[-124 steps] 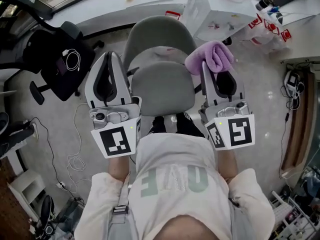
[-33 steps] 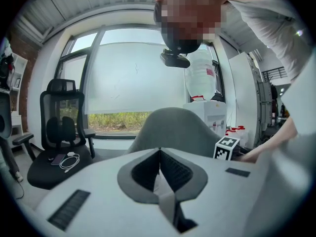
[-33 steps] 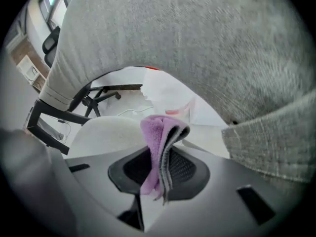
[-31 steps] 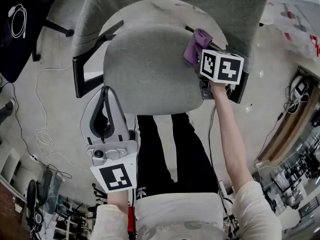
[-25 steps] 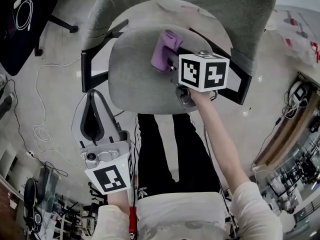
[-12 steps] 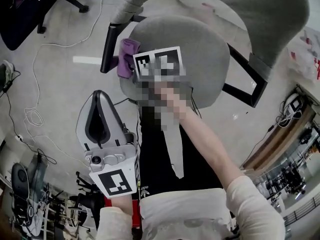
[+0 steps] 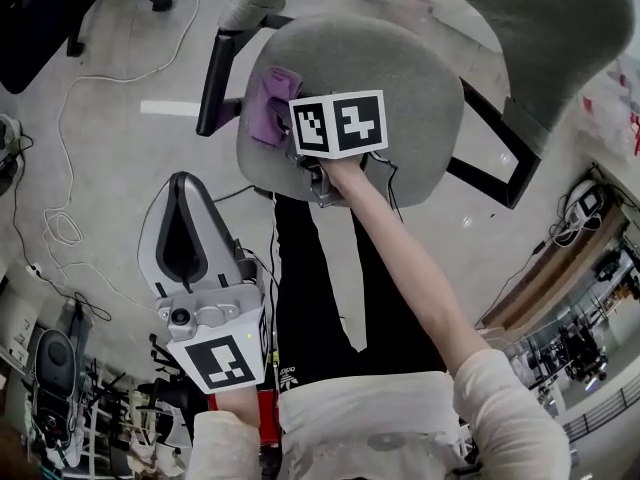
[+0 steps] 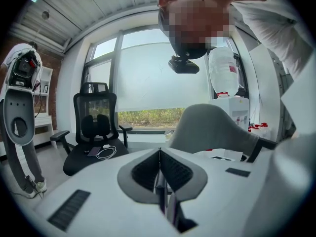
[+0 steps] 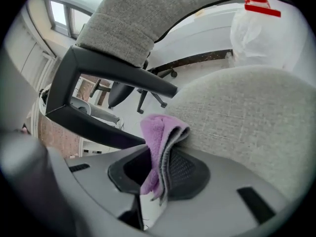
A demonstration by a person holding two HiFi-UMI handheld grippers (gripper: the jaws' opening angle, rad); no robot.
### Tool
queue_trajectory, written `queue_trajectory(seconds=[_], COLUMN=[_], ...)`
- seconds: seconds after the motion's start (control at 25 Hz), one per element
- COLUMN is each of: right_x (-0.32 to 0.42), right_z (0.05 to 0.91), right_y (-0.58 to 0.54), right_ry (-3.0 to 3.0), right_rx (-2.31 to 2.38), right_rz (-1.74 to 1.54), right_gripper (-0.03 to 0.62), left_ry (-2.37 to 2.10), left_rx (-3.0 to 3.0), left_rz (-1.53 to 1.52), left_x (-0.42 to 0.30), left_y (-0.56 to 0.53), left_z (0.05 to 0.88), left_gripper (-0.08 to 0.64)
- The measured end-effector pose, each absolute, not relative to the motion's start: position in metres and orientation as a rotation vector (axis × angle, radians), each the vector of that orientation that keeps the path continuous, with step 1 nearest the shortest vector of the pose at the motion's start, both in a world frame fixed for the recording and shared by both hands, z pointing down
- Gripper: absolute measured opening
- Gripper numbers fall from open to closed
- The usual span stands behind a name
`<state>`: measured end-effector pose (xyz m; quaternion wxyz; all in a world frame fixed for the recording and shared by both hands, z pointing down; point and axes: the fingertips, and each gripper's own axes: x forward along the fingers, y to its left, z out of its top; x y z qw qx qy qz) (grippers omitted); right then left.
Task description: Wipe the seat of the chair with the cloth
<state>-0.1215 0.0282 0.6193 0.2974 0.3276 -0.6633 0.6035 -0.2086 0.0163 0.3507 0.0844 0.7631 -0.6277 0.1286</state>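
The grey fabric chair seat [image 7: 400,98] fills the top of the head view, with its backrest [image 7: 480,8] behind. My right gripper [image 7: 285,128] lies over the seat's left front part, shut on a folded purple cloth [image 7: 268,106] that presses on the fabric. In the right gripper view the purple cloth [image 9: 160,147] sticks out between the jaws against the seat [image 9: 247,117], beside the black armrest [image 9: 103,83]. My left gripper [image 7: 185,233] hangs below the seat over the floor, shut and holding nothing; its closed tips [image 8: 159,154] show in the left gripper view.
Black armrests [image 7: 215,78] flank the seat on both sides. Cables [image 7: 60,218] trail on the concrete floor at the left. A black office chair [image 8: 94,132] stands by the window in the left gripper view, and the person's legs [image 7: 320,278] are under the seat's front.
The right gripper swept the cloth across the seat from its right side to its left edge, then shifted slightly back right. The left gripper stayed low at the left.
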Motion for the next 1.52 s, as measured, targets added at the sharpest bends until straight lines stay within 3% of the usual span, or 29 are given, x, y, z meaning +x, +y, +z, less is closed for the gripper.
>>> queue_trajectory(seconds=[0.88, 1.2, 1.52], right_x=[0.169, 0.188, 0.194], right_z=[0.615, 0.612, 0.608], right_y=[0.11, 0.121, 0.122], right_ry=[-1.381, -1.281, -1.258], right_rx=[1.261, 1.339, 1.37], right_rz=[1.333, 1.256, 1.218], right_gripper=[0.089, 0.087, 0.087], left_ry=[-1.484, -1.424, -1.504], left_rx=[2.648, 2.707, 2.661], left_rz=[0.475, 0.455, 0.485], left_x=[-0.047, -0.021, -0.041], left_y=[-0.018, -0.019, -0.013], left_z=[0.341, 0.331, 0.334], left_gripper=[0.012, 0.012, 0.012])
